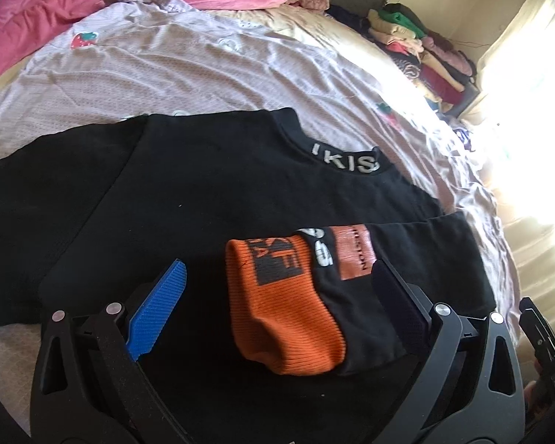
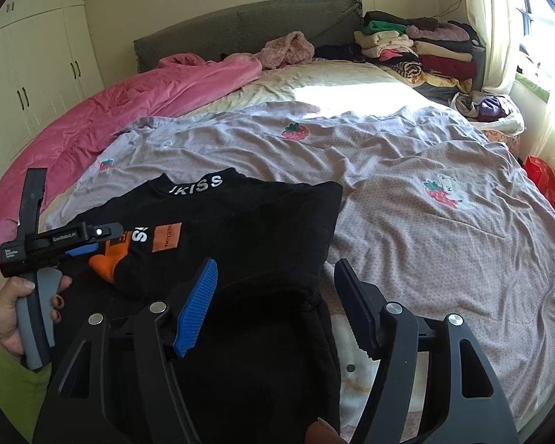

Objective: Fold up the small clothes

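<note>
A black sweater (image 1: pixel 166 203) (image 2: pixel 259 222) lies on the bed, its collar lettered "IKISS" (image 2: pixel 199 183) pointing away from me. One sleeve is folded across the body, and its orange cuff (image 1: pixel 277 307) (image 2: pixel 103 262) lies between the wide-apart fingers of my left gripper (image 1: pixel 279 264). The blue pad (image 1: pixel 159 307) stands clear of the cuff, so nothing is gripped. In the right wrist view a hand (image 2: pixel 7 314) holds the left gripper (image 2: pixel 92 249) over that cuff. My right gripper (image 2: pixel 277 263) is open above the sweater's right side and hem, with no cloth pinched.
A lilac strawberry-print sheet (image 2: pixel 407 185) covers the bed. A pink quilt (image 2: pixel 111 111) is bunched along the left side. A stack of folded clothes (image 2: pixel 418 48) sits at the far right by the window, with a white wardrobe (image 2: pixel 37 55) on the left and a red bag (image 2: pixel 540 177) at the right edge.
</note>
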Demonstrator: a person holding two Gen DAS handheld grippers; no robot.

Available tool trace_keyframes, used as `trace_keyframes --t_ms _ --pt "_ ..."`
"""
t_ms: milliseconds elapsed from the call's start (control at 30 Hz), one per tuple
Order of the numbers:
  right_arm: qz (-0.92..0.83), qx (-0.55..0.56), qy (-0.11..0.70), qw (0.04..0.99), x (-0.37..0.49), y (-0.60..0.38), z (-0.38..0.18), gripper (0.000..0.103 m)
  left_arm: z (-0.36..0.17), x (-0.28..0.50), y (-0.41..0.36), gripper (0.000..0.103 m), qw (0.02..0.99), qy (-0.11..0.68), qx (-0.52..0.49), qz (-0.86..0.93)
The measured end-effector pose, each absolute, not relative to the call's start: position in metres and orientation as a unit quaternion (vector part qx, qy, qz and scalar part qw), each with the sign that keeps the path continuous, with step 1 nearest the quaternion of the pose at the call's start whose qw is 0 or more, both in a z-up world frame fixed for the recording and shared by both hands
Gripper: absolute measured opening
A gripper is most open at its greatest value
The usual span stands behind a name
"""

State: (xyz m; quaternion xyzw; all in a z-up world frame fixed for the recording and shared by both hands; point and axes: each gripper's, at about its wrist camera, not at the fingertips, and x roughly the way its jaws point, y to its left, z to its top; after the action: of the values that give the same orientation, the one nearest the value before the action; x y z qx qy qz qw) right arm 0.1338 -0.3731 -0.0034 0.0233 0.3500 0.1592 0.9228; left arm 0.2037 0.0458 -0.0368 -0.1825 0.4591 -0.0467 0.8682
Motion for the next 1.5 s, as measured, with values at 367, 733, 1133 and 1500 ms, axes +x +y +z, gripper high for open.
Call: trace_keyframes --t_ms 367,733,1133,1500 --pt "0.199 -0.009 0.366 0.909 0.132 -0.327 -0.022 0.065 -0.050 0.204 0.018 0.053 0.870 0.464 -0.141 -0.088" --pt "0.194 0.002 0.367 0.910 0.131 -0.333 -0.021 0.065 -0.010 0.192 0.040 0.010 0.895 0.400 -0.168 -0.106" --pt "0.181 -0.007 0.366 0.913 0.142 -0.328 -0.022 0.064 -0.017 0.187 0.076 0.021 0.889 0.433 -0.147 -0.038" --pt "0.198 -0.032 0.349 0.915 0.155 -0.302 -0.016 0.064 0.010 0.171 0.094 0.032 0.914 0.384 -0.131 -0.014"
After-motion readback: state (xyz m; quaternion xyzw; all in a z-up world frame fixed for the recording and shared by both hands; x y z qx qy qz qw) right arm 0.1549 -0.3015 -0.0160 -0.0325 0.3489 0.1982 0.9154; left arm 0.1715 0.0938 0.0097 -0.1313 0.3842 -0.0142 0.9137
